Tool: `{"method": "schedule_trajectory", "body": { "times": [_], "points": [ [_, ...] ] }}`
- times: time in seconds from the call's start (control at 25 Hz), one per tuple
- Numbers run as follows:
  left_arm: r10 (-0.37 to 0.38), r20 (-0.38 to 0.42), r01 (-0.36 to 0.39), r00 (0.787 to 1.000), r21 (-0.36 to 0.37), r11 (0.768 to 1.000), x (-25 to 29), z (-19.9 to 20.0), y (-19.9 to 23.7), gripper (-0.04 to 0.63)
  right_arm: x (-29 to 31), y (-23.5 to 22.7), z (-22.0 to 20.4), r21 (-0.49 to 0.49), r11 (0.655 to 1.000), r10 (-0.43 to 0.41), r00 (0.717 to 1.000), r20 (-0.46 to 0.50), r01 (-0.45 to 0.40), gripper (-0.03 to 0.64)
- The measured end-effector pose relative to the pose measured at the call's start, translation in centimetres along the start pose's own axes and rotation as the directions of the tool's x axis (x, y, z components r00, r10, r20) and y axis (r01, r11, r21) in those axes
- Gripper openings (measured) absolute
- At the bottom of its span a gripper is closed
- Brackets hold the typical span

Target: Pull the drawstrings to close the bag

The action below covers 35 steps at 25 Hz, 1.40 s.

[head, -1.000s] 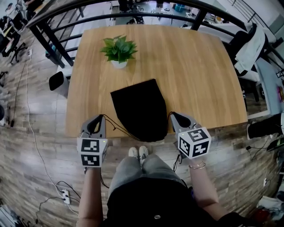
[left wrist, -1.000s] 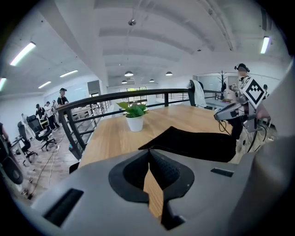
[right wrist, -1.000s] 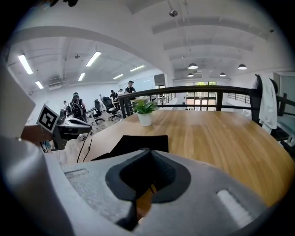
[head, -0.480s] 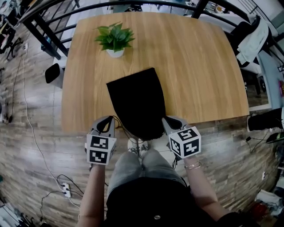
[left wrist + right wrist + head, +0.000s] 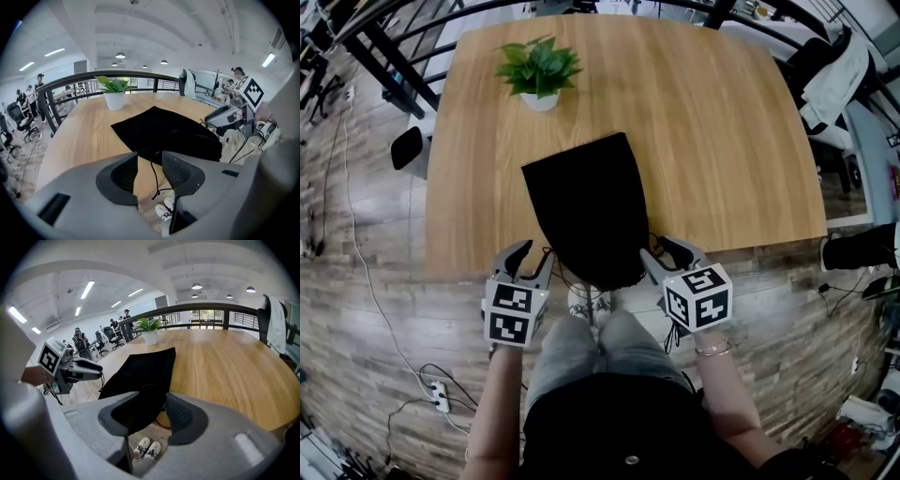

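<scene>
The black drawstring bag (image 5: 586, 206) is lying on the wooden table (image 5: 722, 141), with its gathered mouth hanging over the near edge. A potted plant (image 5: 537, 70) is standing well beyond the bag's far end. The person's white shoes (image 5: 587, 306) are showing on the floor below the mouth. The left gripper (image 5: 536, 253) and right gripper (image 5: 661, 250) are flanking that mouth, just beside it. Both have just been opening their jaws, which are standing spread and gripping nothing. A loose drawstring (image 5: 153, 176) is dangling untouched between the left jaws. The bag's bunched end is showing in the right jaws' gap, unpressed.
</scene>
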State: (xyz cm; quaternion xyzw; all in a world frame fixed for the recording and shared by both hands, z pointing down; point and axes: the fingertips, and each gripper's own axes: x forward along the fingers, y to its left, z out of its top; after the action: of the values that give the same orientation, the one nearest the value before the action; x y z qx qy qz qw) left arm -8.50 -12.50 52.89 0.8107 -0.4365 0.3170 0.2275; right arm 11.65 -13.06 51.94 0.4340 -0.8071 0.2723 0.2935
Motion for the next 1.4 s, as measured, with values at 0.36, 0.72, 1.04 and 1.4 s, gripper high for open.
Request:
{"method": "schedule_trajectory", "body": {
  "times": [0.36,0.72,1.04,1.4],
  "points": [
    [0.013,0.034,-0.014,0.999,0.026,1.0,-2.2,2.4,0.2,0.173,-2.4,0.5,2.9,-0.072,0.997,0.012,0.998,0.054,-0.008,0.172],
    [0.008,0.251,0.004,0.968,-0.051,0.999,-5.5,7.7,0.0,0.167,-4.8,3.1,8.9,-0.057,0.997,0.059,0.959,0.276,-0.045,0.132],
    [-0.029,0.406,0.051,0.913,-0.043,0.998,-8.2,11.7,-1.9,0.167,-7.2,6.2,12.8,-0.091,0.987,0.158,0.902,0.401,-0.133,0.116],
    [-0.03,0.511,0.045,0.859,-0.018,0.999,-10.2,13.9,-3.2,0.051,-9.5,8.2,15.2,-0.142,0.985,0.163,0.836,0.523,-0.103,0.0]
  ]
}}
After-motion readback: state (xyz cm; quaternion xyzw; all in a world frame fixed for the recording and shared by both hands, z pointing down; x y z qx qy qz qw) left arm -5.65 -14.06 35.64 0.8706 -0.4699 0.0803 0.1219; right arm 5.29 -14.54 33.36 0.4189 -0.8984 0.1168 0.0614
